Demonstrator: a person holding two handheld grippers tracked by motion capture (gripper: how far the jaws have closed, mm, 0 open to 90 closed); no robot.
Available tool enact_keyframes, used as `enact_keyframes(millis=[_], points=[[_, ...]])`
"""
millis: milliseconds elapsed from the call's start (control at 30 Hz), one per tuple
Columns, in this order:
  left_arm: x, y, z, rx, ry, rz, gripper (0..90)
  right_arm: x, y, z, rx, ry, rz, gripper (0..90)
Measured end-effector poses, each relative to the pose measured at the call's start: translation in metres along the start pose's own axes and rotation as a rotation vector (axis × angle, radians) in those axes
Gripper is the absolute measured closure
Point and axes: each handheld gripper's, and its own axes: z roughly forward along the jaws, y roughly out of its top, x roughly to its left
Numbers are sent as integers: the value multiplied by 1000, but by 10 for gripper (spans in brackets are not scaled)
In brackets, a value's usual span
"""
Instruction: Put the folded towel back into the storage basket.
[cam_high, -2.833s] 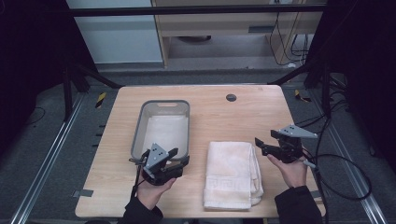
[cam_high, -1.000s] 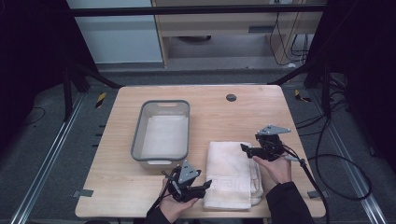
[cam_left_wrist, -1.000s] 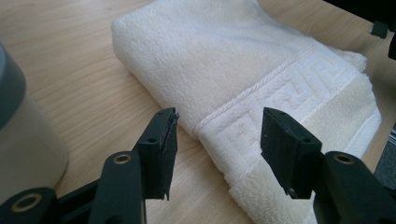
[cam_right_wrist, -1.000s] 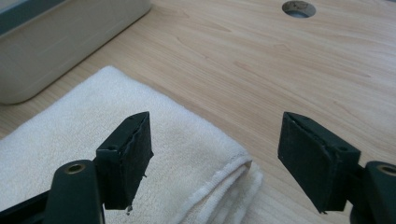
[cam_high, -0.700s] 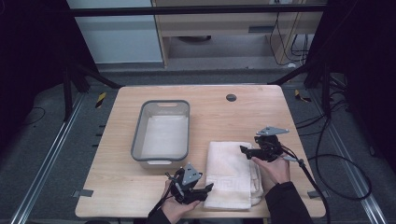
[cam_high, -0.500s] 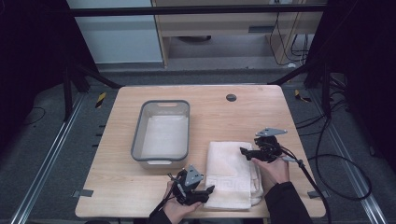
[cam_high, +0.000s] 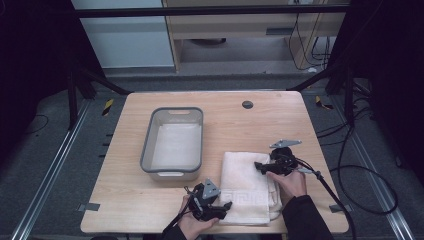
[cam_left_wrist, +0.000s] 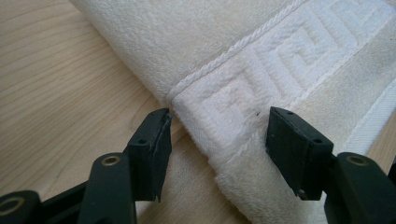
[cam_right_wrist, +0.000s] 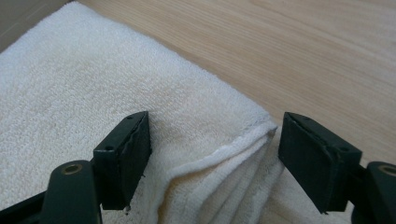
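A folded white towel (cam_high: 247, 192) with a woven key-pattern band lies on the wooden table (cam_high: 280, 120), front right of centre. My left gripper (cam_high: 225, 205) is at its front left corner. In the left gripper view the towel's banded edge (cam_left_wrist: 224, 107) lies between the jaws of the left gripper (cam_left_wrist: 217, 144); they have just been opening and stand apart, clear of the cloth. My right gripper (cam_high: 259, 166) is low over the towel's right side. In the right gripper view the right gripper (cam_right_wrist: 212, 154) is open around the towel's layered corner (cam_right_wrist: 243, 140) without pressing it.
A grey plastic tub (cam_high: 148, 150) with a white cloth (cam_high: 176, 146) inside stands left of the towel, close to my left hand. A small black disc (cam_high: 247, 104) sits at the table's far side. Cables (cam_high: 350, 175) trail off the right edge.
My left gripper moved right from in front of the tub to the towel's front left corner, and its jaws have widened. My right gripper came left and down onto the towel's right side.
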Motion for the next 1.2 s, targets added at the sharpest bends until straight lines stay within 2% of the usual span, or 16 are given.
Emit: enact_keyframes(millis=[400, 500, 700, 867, 967, 1200], points=[[2, 1, 7, 22, -47, -43, 459, -1, -3, 5, 35, 35, 48, 352], [2, 1, 7, 25, -65, -53, 502, -1, -3, 6, 41, 50, 66, 398], [2, 2, 8, 31, -102, -60, 618, -1, -2, 4, 56, 79, 88, 549], [0, 3, 8, 30, -106, -62, 687, -1, -1, 2, 57, 96, 95, 663], [0, 3, 8, 24, -106, -53, 729, 0, -1, 1, 58, 101, 101, 687], [0, 3, 7, 16, -107, -60, 779, 2, 1, -1, 50, 105, 104, 714]])
